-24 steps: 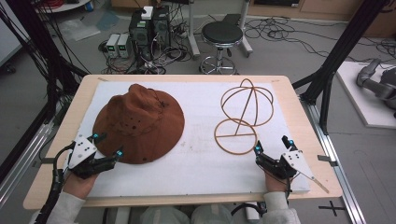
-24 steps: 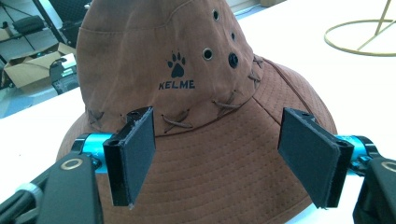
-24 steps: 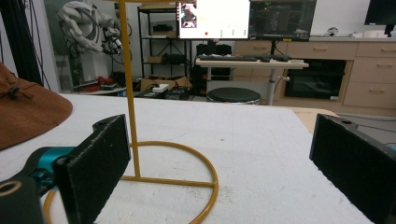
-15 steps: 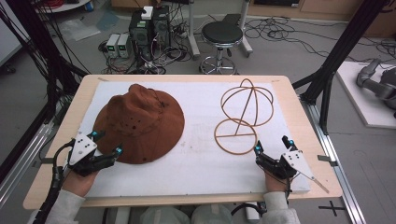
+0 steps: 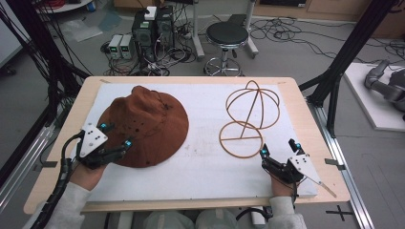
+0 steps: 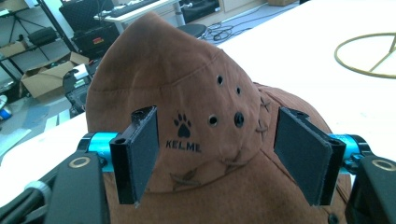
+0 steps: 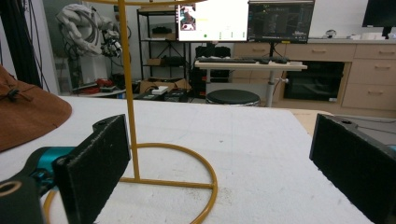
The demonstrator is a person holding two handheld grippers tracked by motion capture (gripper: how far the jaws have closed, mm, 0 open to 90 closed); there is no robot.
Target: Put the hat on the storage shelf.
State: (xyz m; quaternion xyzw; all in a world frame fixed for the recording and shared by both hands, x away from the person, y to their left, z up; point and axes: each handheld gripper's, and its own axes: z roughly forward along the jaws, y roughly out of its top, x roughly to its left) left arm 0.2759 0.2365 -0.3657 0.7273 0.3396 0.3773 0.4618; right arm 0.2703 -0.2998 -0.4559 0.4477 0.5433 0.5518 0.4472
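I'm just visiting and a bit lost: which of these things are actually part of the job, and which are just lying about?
Part of the job:
- brown hat, with the left tool open over its brim
- gold wire hat stand, with the right tool open near its base ring

Just lying about:
- black stool
- electronics boxes and cables on the floor

Left gripper (image 5: pixel 113 134) fingers wide over the brown hat (image 5: pixel 145 126) brim (wire stand (image 5: pixel 248 121) apart).
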